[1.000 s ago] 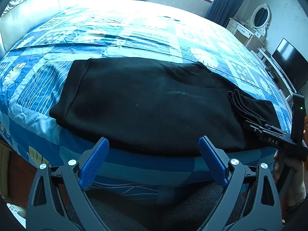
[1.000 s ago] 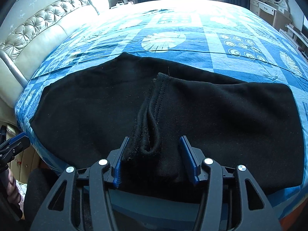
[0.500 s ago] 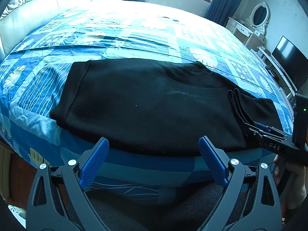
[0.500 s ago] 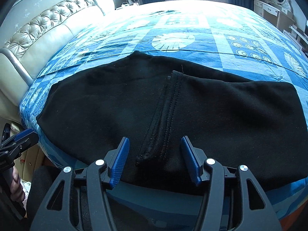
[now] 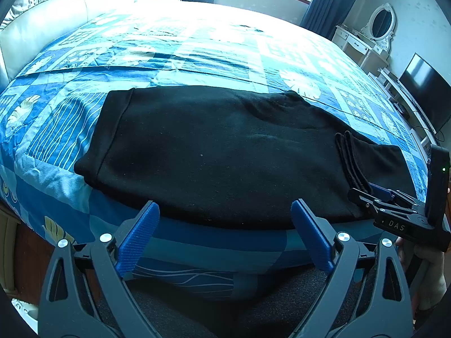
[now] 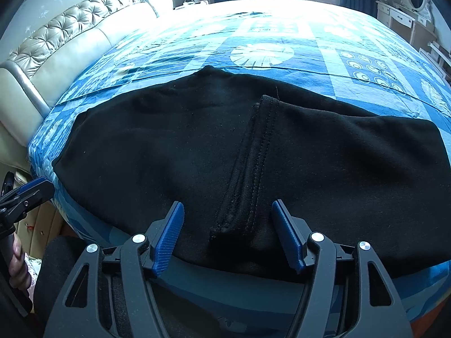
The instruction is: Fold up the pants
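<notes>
Pants point(image 5: 214, 152) lie folded flat on the bed point(image 5: 197, 48), near its front edge. Your right gripper point(image 6: 228, 236) straddles the cuff point(image 6: 248, 174), fingers apart, gripping nothing. Your left gripper point(image 5: 225, 231) hangs wide open just short of the fabric.

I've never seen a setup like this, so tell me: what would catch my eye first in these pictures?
First, the black pants, lying flat across the near edge of a bed with a bright blue patterned bedspread. A thick stitched band lies across their middle, one layer already folded over. Next, two blue-tipped claws in the foreground: the left claw wide open before the bed edge, the right claw open astride the band's near end, gripping nothing.
</notes>
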The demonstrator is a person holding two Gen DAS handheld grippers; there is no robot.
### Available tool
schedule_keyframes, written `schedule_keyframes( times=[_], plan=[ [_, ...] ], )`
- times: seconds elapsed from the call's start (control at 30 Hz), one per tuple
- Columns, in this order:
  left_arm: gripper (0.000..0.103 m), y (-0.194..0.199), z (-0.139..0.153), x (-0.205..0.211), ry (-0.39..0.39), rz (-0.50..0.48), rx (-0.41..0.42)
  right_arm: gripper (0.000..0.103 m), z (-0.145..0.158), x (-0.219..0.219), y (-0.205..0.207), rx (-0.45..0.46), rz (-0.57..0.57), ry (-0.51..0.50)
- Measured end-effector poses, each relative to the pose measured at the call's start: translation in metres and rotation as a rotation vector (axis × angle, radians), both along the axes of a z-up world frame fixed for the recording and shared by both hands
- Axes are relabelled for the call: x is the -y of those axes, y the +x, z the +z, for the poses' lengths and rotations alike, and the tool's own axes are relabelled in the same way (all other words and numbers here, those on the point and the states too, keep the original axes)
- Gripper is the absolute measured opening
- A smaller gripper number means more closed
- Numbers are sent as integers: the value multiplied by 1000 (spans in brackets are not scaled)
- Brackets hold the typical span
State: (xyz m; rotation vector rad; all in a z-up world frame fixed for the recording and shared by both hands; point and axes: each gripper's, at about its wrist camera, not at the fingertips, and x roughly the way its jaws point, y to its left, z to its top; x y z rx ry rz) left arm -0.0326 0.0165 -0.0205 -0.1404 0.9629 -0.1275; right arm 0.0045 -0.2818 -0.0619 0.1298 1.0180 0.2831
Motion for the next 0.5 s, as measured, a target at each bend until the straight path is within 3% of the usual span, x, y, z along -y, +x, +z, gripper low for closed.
schedule_keyframes(
  times=[0.5],
  plan=[
    [94,0,0,0,18,5,9,68,0,-6,-4,13,10,-17]
  ],
)
